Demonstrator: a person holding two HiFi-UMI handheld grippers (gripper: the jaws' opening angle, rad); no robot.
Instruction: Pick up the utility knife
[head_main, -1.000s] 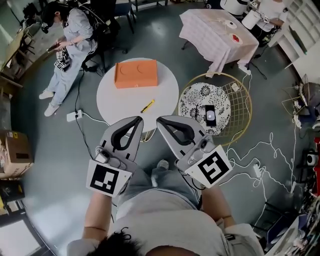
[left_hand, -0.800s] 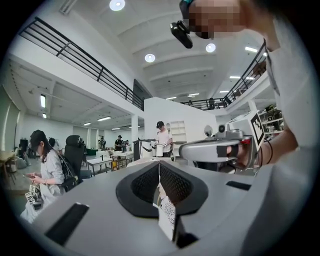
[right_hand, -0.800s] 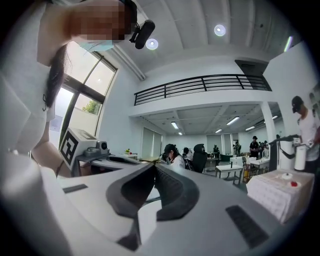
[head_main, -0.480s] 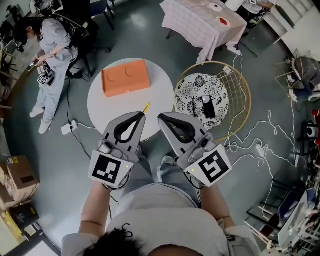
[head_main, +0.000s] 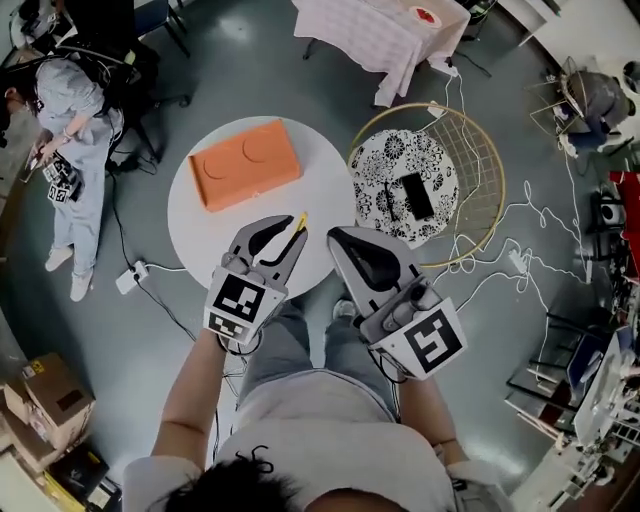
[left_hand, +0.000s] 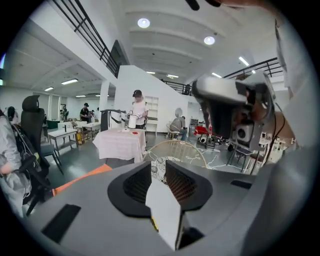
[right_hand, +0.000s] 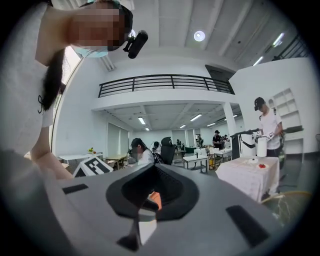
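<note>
A yellow utility knife (head_main: 300, 221) lies near the front edge of a round white table (head_main: 215, 225). My left gripper (head_main: 292, 232) is stretched over the table's front edge, and its tips are right at the near end of the knife. Its jaws look shut, with nothing between them. Touch between tips and knife cannot be made out. In the left gripper view a sliver of yellow (left_hand: 153, 225) shows low between the jaws. My right gripper (head_main: 335, 238) hangs just off the table's front right edge, shut and holding nothing.
An orange box (head_main: 244, 165) lies on the far half of the table. To the right stands a round gold wire table (head_main: 480, 160) with a patterned mat (head_main: 385, 185) and a black phone (head_main: 415, 195). Cables (head_main: 520, 250) trail across the floor. A person (head_main: 65, 110) stands at far left.
The view has closed in on the white table. My left gripper has reached forward until its tips are at the knife. The right gripper kept its place beside it.
</note>
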